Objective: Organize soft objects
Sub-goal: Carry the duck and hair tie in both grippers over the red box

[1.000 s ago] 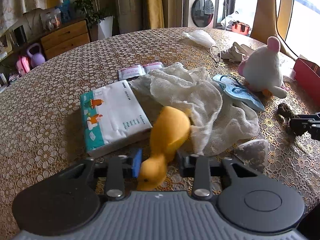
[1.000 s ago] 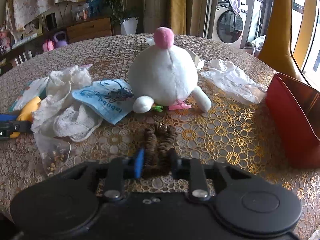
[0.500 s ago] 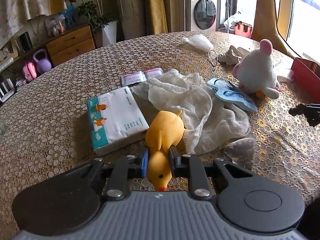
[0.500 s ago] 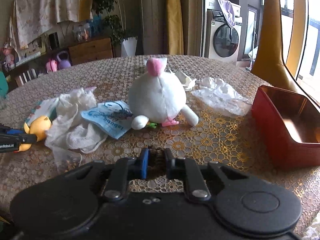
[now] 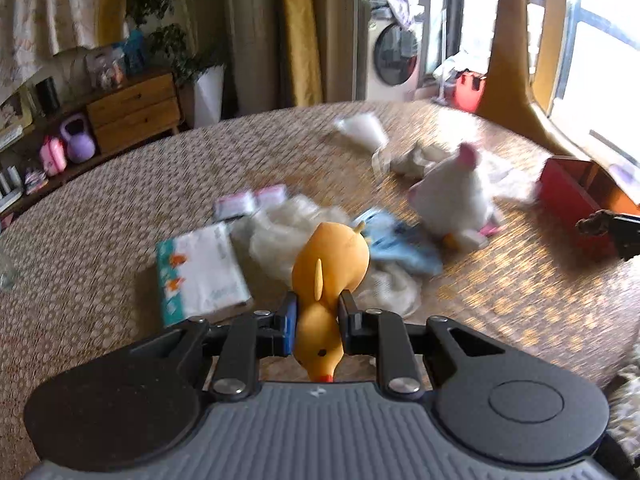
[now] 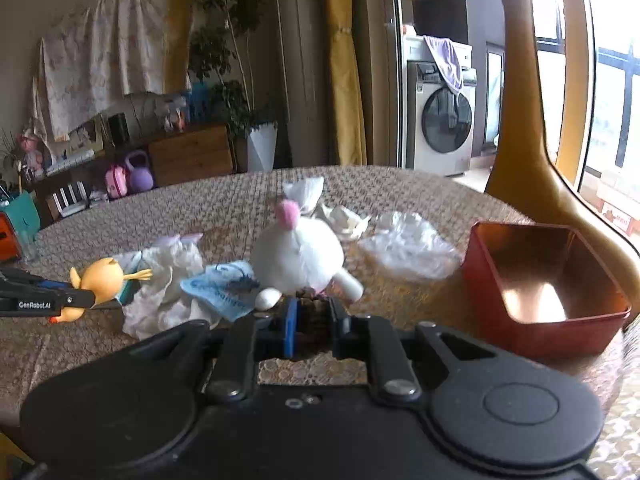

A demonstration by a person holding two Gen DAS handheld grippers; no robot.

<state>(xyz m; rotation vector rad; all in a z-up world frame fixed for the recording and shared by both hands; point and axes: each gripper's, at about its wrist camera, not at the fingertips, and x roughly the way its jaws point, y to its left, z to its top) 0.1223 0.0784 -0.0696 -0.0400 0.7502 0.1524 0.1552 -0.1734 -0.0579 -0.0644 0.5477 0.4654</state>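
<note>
A yellow rubber duck [image 5: 328,264] hangs above the table, pinched at the neck by my left gripper [image 5: 318,312], which is shut on it; its beak points back at the camera. The right wrist view shows the same duck [image 6: 102,278] at the left, off the table. My right gripper [image 6: 310,312] is shut on a brown scrunchie [image 6: 310,304], also lifted; the left wrist view shows that scrunchie [image 5: 596,222] at the far right. A white plush toy [image 6: 298,256] with a pink ear sits mid-table. An open red box [image 6: 544,320] stands to its right.
On the patterned round table [image 5: 120,208] lie a tissue pack [image 5: 200,272], a white mesh cloth [image 5: 280,236], a blue pouch [image 6: 216,288], two small sachets [image 5: 248,200] and crumpled white plastic [image 6: 408,248]. A yellow chair back [image 6: 520,140] rises behind the red box.
My left gripper closed on the duck and lifted it off the table. My right gripper closed on the scrunchie and raised it too; both views now look from higher up.
</note>
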